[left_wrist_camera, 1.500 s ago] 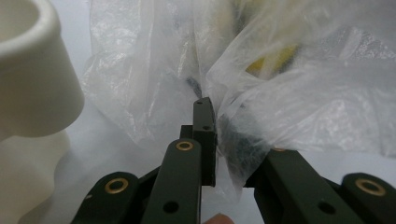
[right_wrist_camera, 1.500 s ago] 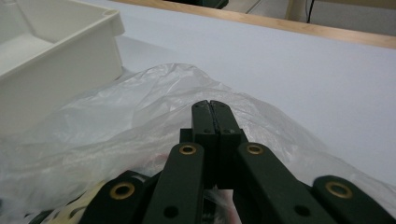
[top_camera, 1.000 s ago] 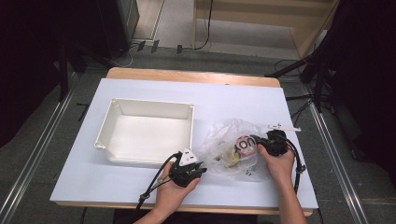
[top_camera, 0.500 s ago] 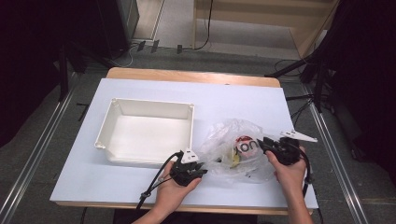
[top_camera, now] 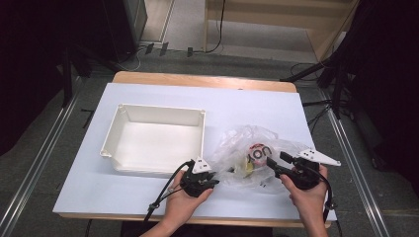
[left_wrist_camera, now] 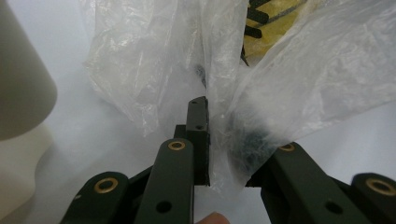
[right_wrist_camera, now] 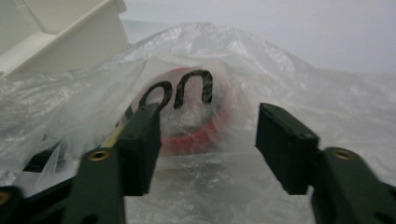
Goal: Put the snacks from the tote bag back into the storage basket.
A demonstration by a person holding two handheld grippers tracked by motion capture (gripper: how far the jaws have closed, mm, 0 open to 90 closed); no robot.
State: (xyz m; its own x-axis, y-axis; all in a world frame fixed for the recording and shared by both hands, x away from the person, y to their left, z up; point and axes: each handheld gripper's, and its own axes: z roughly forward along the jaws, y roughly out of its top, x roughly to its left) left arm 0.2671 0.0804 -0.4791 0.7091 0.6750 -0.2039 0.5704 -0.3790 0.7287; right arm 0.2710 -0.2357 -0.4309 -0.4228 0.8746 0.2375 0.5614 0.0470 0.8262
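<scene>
Both black two-jaw grippers work at a crumpled clear plastic bag (top_camera: 252, 155) lying on the white table (top_camera: 257, 106), right of an empty white rectangular plastic tray (top_camera: 155, 138). On the bag's near left edge, the left gripper (top_camera: 213, 181) is clamped narrow on a fold of the film. At the bag's right side, the right gripper (top_camera: 274, 163) has just been opening; its jaws stand apart, gripping nothing, facing a round white-and-red lettered object (right_wrist_camera: 189, 109) inside.
</scene>
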